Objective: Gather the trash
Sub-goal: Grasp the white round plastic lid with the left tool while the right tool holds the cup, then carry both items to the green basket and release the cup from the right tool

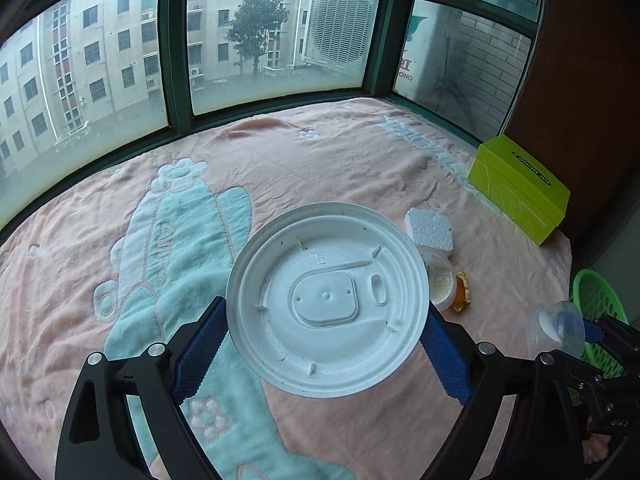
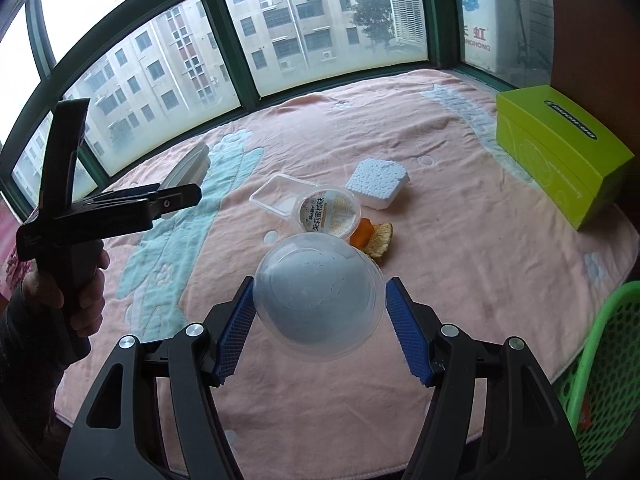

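Green-framed bay window (image 1: 176, 40) from 9 to 2 o'clock, grey daylight, apt blocks outside; brown wall (image 1: 580, 60) at 3; pink blanket (image 1: 340, 152) w/ teal print below.

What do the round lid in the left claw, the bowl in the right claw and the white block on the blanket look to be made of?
White lid: looks like thin moulded plastic, matte, with embossed ribs and a number.
Clear bowl: thin transparent plastic, slightly frosted; the blanket shows through it.
White block: apparently expanded foam, with a beaded, pebbly surface.
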The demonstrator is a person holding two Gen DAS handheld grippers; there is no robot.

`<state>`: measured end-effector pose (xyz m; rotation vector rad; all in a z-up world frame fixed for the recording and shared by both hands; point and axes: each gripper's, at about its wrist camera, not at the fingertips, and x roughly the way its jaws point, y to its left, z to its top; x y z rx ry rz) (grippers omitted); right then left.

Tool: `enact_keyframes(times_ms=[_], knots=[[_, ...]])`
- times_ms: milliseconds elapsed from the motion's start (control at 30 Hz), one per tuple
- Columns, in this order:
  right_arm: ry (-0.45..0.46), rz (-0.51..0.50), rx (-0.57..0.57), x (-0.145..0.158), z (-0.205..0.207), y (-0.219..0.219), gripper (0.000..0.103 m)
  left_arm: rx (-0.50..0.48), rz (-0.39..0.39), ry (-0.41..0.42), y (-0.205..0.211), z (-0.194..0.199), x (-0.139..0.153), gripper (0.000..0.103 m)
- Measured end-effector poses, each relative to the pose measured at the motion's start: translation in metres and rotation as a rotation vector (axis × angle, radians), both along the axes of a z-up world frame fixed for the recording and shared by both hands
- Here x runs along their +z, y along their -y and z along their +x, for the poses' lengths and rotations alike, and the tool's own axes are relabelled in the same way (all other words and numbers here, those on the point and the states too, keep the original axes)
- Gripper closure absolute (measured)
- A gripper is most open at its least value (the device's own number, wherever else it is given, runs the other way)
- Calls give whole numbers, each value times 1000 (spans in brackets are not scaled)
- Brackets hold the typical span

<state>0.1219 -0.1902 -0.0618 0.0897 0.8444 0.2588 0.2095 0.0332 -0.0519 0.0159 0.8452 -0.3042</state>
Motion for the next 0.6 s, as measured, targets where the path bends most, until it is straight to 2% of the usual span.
enact_keyframes(times_ms=[367,600], knots=[[49,0,-45,21,-44,25,38,67,-39,94,21,-74,47,14],[76,-10,-82,30,-63,45,38,77,-39,137,44,-100,61,14]])
